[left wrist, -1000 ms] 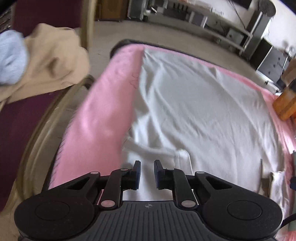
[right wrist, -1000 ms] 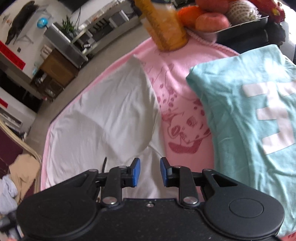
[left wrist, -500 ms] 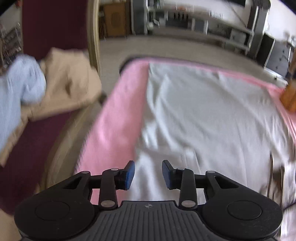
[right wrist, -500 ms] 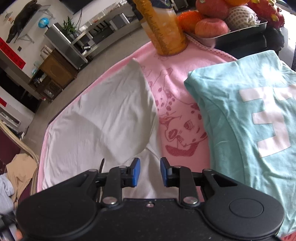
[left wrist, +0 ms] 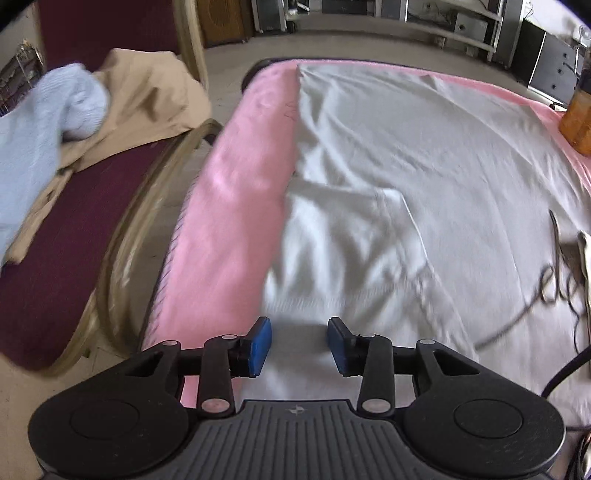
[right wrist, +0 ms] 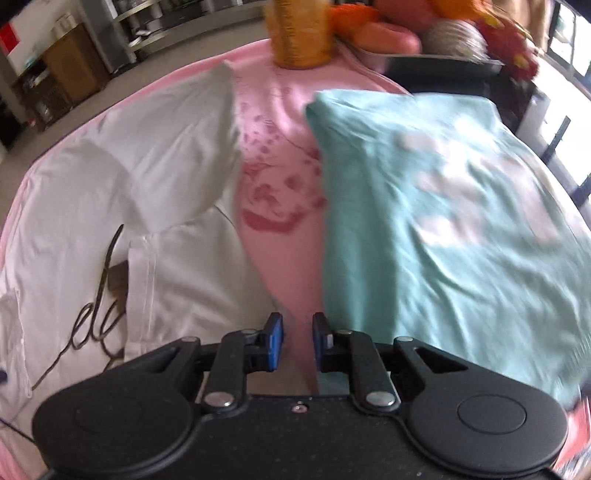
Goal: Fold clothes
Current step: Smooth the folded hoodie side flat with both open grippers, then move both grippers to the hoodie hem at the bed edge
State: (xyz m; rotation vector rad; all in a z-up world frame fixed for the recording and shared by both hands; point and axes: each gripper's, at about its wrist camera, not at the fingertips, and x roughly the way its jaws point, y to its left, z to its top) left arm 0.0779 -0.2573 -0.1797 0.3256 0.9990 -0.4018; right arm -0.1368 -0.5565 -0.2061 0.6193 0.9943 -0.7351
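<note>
A white T-shirt (left wrist: 388, 166) lies spread on a pink blanket (left wrist: 229, 229); its near part carries black script (left wrist: 554, 288). My left gripper (left wrist: 299, 345) hangs over the shirt's left sleeve area near the blanket's edge. Its jaws are opening and nothing is pinched between the blue pads. In the right wrist view the white T-shirt (right wrist: 129, 158) lies left, with a folded-over flap. A teal T-shirt (right wrist: 443, 221) with white print lies right. My right gripper (right wrist: 297, 341) is over the pink blanket strip (right wrist: 284, 177) between them, jaws closing, with a narrow gap and no cloth in it.
A maroon chair (left wrist: 74, 221) stands left of the table with a beige garment (left wrist: 147, 92) and a light blue one (left wrist: 48, 122) on it. An orange bottle (right wrist: 299, 29) and a tray of fruit (right wrist: 388, 33) stand at the far edge.
The left gripper's jaws have widened and it has slid along the shirt's left side. The right gripper has shifted towards the strip between the two shirts and its jaws have narrowed.
</note>
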